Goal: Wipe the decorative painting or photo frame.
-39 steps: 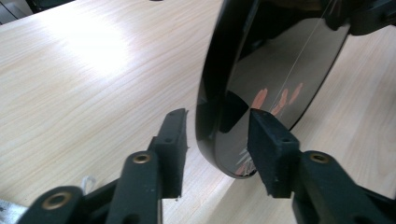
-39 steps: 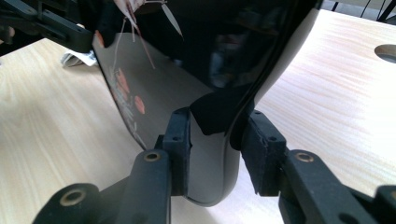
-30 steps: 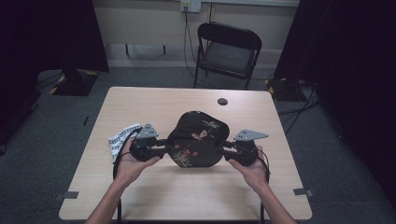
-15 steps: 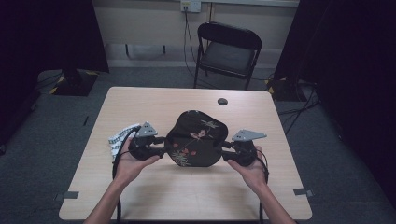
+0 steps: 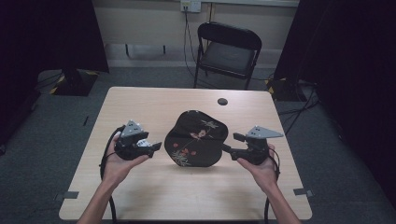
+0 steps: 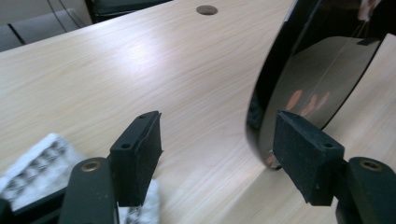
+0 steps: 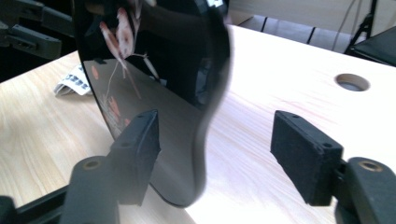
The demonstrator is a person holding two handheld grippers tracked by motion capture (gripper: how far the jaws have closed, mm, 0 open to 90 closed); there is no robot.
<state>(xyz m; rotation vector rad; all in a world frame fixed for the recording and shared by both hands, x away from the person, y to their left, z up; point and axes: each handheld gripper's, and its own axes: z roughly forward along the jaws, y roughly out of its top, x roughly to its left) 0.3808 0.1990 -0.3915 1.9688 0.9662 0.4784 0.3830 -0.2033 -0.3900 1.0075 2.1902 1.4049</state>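
Note:
A glossy black tray painted with red flowers is at the middle of the wooden table. In both gripper views the tray looks tipped up on its near edge, its rim blurred. My left gripper is just left of it. Its jaws have just been opening and stand open, the tray's rim just beyond the right pad. My right gripper is at the tray's right side. Its jaws have just been opening too and stand open, with the rim between them and untouched.
A white patterned cloth lies under and beside my left gripper. A round cable hole is near the table's far edge. A black folding chair stands behind the table.
Both grippers have let go of the tray's sides and opened. The left one has drawn back to the left, and the right one has pulled away to the right and up a little.

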